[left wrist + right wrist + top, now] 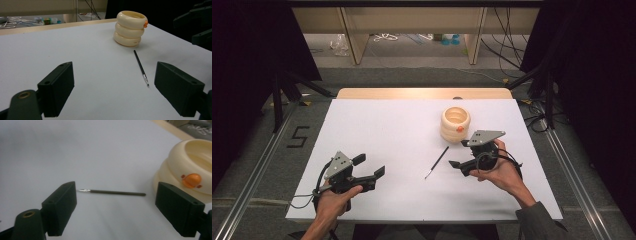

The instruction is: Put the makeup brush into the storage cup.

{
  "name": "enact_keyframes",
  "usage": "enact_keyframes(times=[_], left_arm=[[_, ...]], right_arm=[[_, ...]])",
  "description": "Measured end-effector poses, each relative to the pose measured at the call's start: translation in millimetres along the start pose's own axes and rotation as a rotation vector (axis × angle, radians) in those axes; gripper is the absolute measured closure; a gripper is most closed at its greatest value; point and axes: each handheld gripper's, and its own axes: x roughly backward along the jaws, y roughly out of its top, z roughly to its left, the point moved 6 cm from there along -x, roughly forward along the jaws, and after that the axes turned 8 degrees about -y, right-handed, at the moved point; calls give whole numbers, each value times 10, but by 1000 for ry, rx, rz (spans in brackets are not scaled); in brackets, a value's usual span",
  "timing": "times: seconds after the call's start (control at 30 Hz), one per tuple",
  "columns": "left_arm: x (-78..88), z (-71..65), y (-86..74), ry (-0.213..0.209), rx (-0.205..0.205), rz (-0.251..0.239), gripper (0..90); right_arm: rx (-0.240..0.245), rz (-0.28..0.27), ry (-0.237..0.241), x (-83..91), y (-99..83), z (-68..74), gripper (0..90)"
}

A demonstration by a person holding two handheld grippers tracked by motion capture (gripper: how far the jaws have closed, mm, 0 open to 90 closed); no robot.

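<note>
High view: a thin brush [437, 162] is seen lying on the white table [387, 130], between the left gripper [374, 166] and right gripper [457, 154], both held with jaws apart and empty. Left gripper view: a cream ringed pot [130, 28] is shown beyond the brush [141, 67], nothing lying between. Right gripper view: the brush [115, 192] is framed between the spread jaws, the pot [187, 170] just beside.

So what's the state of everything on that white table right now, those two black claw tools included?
Left gripper: open, holding nothing, held low over the table's near left.
Right gripper: open, holding nothing, its jaws either side of the brush in its own view.
Thin black brush: lying flat on the table, untouched.
Cream ringed holder: upright, top open, nothing sticking out.
White table: bare apart from these.
</note>
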Motion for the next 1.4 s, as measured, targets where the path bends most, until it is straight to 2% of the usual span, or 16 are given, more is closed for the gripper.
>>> enact_keyframes(times=[0.13, 0.17, 0.2, 0.3, 0.33, 0.47, 0.6, 0.73, 0.97, 1.0, 1.07, 1.17, 1.23, 1.33, 1.4], left_arm=[[-6, -7, 0, -2, 4, -1, 155], [-6, -7, 0, -2, 4, -1, 155], [-7, -6, 0, -1, 4, -1, 155], [-4, 1, 0, 0, 1, 1, 155], [-3, 4, 0, 0, 0, 1, 155], [-5, -2, 0, -3, 0, 1, 155], [-2, -1, 4, -6, 1, -3, 155], [-4, -1, 1, -6, 1, -1, 155], [-3, 3, -2, -6, 3, 3, 155], [-3, 9, -3, -3, 4, 4, 155], [-3, 15, -5, -3, 5, 4, 155], [-9, 16, -5, -3, 10, 2, 155], [-3, 13, -6, -2, 4, 6, 155], [-4, 12, -5, -5, 6, 4, 155], [-3, 8, -4, -5, 4, 7, 155]], right_arm=[[45, 45, 49, -85, 13, -20, 171], [45, 45, 49, -85, 13, -20, 171], [72, 58, 54, -139, 39, -34, 177], [107, 81, 59, -216, 71, -34, 197], [118, 105, 73, -249, 82, -28, 206], [166, 141, 116, -381, 130, -13, 219], [199, 177, 140, -510, 158, -18, 226], [243, 226, 143, -608, 161, -40, 237], [272, 271, 166, -724, 180, -47, 249], [277, 279, 186, -741, 184, -41, 255], [299, 290, 196, -798, 187, -36, 266], [299, 307, 217, -864, 165, -28, 280], [312, 339, 240, -897, 122, -11, 290], [329, 362, 238, -952, 80, -28, 298], [319, 370, 246, -963, 76, -28, 298]])
